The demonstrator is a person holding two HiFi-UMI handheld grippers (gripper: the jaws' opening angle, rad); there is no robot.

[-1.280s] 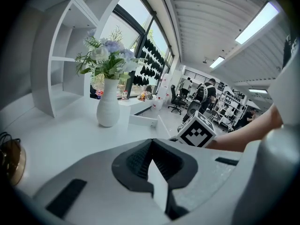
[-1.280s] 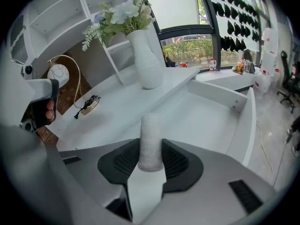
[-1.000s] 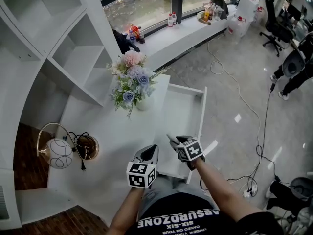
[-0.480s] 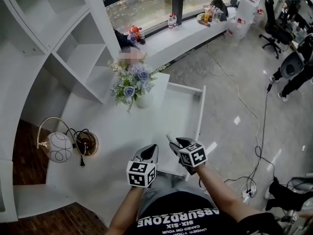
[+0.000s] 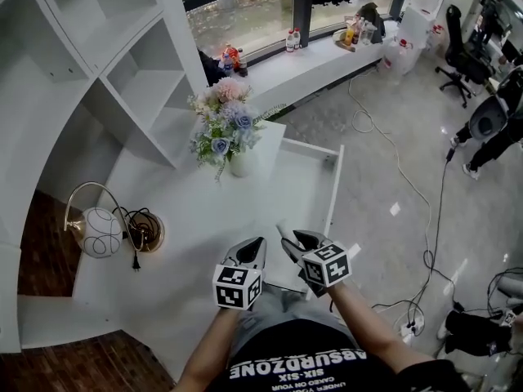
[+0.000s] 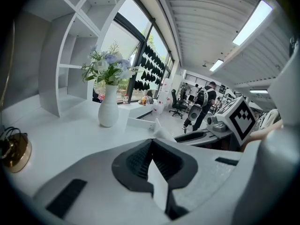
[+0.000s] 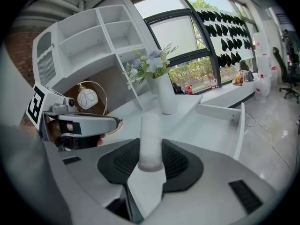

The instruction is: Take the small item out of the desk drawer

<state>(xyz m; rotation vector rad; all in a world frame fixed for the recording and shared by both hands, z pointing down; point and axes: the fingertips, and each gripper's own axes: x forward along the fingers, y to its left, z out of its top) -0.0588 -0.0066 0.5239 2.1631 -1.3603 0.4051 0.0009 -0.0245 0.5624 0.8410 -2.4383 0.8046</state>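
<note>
Raised since before, the right hand-held gripper (image 5: 297, 242) clamps a small white cylinder (image 7: 151, 139) above the open drawer (image 5: 310, 182); the left hand-held gripper (image 5: 252, 250), closed and empty, hovers beside it.

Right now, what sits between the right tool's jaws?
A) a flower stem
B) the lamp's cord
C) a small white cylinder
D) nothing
C: the right gripper view shows a small white cylinder clamped between the dark pads of the right tool.
</note>
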